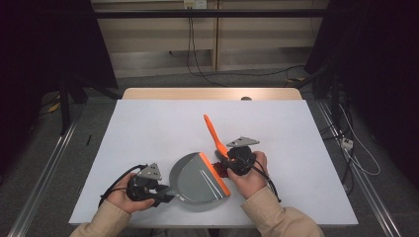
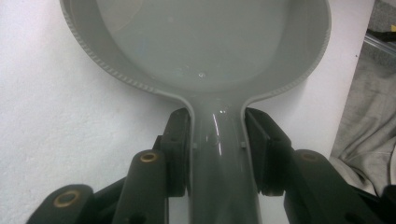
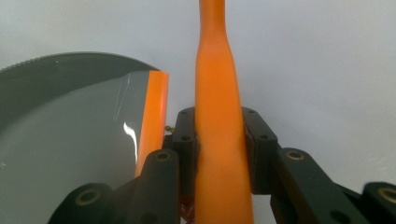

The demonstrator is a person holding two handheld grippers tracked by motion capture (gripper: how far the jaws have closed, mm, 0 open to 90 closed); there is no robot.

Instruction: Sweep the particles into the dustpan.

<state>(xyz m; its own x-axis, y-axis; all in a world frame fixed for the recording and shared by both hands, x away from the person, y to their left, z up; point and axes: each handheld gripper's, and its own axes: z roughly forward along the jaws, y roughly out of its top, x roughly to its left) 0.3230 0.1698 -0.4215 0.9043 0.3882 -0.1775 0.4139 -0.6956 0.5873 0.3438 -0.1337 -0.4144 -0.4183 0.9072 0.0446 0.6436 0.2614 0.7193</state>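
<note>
Your grey dustpan [image 1: 197, 181] lies flat on the white surface [image 1: 148, 128] (orange lip toward the brush); the orange brush handle [image 1: 214, 134] slants up just beside it.

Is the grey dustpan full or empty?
Empty. The dustpan shows a bare grey floor in the left gripper view, with the left tongs shut on its handle.

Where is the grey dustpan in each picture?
High view: the dustpan lies low in the middle of the white table, between the two hands.
Left gripper view: its bowl fills the top, the handle running down between the jaws.
Right gripper view: at the left.
Shared landmark: its orange lip.
</note>
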